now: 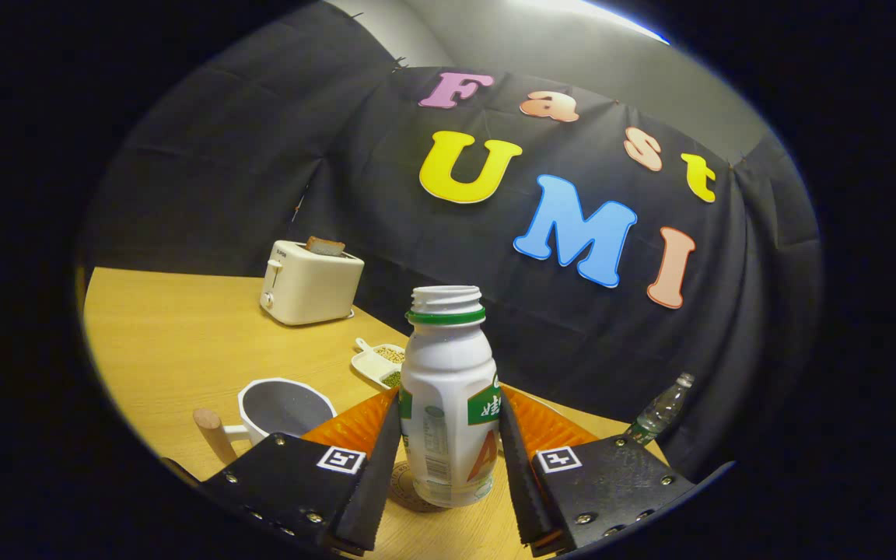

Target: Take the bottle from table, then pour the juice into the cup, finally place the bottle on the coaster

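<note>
You are looking across a light wooden table (176,342) that is filling the booth's floor of view ahead of the tongs, its grain catching a warm overhead glow. A black cloth wall (261,179) is hanging in loose folds beyond the table, wrapping around the far side and off to the right of the tongs. Above the cloth, a plain pale wall (541,54) is showing, with bright light (611,12) spilling in at the very top. The cloth's upper edge is appearing pinned along that pale wall. Shadows are deepening toward the left end of the cloth.
</note>
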`<state>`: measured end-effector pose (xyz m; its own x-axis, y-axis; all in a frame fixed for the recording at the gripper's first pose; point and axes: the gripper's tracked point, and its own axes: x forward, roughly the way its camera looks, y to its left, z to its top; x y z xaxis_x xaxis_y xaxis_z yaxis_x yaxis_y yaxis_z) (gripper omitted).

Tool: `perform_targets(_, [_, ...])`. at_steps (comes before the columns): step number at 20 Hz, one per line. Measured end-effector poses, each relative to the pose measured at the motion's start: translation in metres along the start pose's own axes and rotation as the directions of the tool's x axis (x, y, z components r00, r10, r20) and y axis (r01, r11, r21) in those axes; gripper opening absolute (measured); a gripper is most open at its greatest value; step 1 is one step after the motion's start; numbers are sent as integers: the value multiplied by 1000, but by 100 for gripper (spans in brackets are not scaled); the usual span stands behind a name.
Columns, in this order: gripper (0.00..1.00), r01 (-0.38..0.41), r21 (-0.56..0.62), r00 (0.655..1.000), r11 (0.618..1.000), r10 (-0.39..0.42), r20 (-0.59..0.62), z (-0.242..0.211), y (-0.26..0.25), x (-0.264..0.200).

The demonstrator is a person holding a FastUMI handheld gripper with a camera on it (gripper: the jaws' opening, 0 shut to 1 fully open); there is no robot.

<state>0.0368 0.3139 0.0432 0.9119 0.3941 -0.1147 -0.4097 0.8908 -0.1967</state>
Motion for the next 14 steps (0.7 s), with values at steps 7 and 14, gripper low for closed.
perform_targets(7, [65,-39,207,999,977,42,-9,-16,4,10])
perform_targets(14, [65,-21,277,999,961,27,-19,-33,0,25])
